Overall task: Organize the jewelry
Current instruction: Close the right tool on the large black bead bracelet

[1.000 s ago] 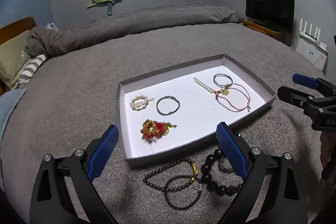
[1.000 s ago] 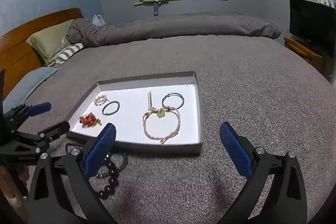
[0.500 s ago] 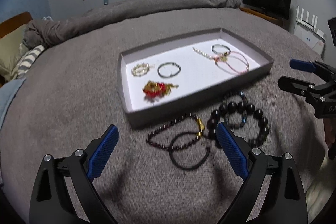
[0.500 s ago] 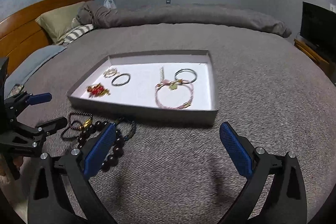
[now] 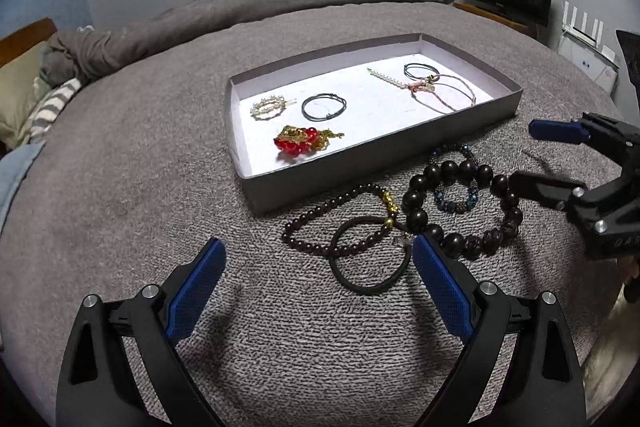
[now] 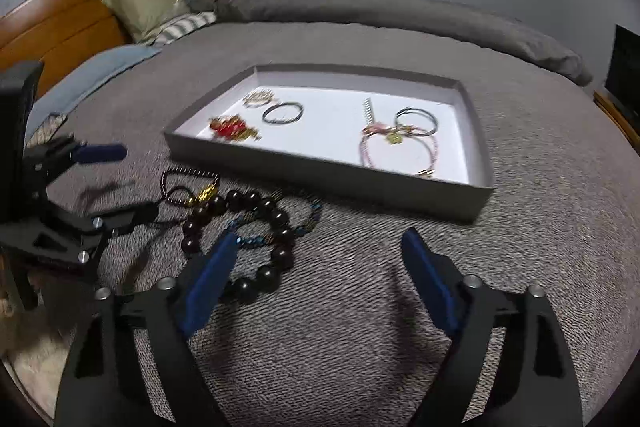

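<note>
Both the left gripper (image 5: 318, 261) and right gripper (image 6: 322, 253) hold their fingers apart. Bead bracelets (image 5: 460, 203) lie on the bed beside the tray (image 5: 360, 163)

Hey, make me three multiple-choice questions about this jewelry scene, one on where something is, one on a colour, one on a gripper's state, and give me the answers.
1. Where does the large dark bead bracelet lie?
A. in the tray
B. on the bedspread in front of the tray
C. on the pillow

2. What colour are the beads of the cluster piece in the tray?
A. red
B. green
C. white

3. How is the left gripper?
A. shut on the black hair tie
B. open, holding nothing
C. shut, empty

Answers: 1 B, it rests outside the tray's near wall. 2 A, red with gold. 3 B, its fingers stand wide apart.
</note>
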`<state>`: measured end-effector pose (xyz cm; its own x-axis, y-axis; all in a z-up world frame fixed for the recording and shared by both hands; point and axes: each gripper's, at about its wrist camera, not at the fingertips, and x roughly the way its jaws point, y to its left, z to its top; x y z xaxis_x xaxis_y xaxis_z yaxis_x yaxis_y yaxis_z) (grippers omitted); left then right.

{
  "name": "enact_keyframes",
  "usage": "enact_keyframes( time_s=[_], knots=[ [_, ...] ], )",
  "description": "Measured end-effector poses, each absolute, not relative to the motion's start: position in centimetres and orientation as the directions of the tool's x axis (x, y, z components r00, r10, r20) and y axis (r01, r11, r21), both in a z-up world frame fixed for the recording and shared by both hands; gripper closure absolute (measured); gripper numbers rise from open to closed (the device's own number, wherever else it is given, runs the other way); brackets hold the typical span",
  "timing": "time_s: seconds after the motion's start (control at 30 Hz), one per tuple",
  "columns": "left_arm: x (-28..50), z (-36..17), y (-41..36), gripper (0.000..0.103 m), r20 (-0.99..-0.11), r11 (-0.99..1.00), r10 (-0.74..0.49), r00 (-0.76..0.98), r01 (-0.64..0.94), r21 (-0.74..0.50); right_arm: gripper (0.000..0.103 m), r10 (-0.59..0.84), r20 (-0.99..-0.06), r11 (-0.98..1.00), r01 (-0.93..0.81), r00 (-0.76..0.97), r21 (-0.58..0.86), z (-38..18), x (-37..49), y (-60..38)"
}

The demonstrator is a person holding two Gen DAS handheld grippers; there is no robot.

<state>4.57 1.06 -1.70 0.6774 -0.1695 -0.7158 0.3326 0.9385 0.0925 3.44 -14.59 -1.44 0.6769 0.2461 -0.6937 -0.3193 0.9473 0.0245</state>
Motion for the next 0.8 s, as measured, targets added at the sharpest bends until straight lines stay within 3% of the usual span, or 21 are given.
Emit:
enact_keyframes(
  time_s=[0.2, 0.43, 0.8],
  knots=[
    [4.8, -2.0, 0.9, 0.007, -0.725, 0.937, -0.163, 0.669, 0.334, 0.098, 0.049, 0.272, -0.714, 0.937, -0.345, 0.645, 0.046, -2.0, 3.5, -14.1],
    [5.1, -2.1, 1.0, 0.007, -0.725, 0.941, -0.158, 0.670, 0.324, 0.094, 0.062, 0.305, -0.735, 0.923, -0.377, 0.605, 0.073, -2.6, 3.4, -13.4],
    [5.4, -2.6, 1.1, 0.007, -0.734, 0.942, -0.151, 0.662, 0.322, 0.097, 0.063, 0.292, -0.757, 0.922, -0.383, 0.585, 0.059, -3.7, 3.8, -12.4]
  ],
)
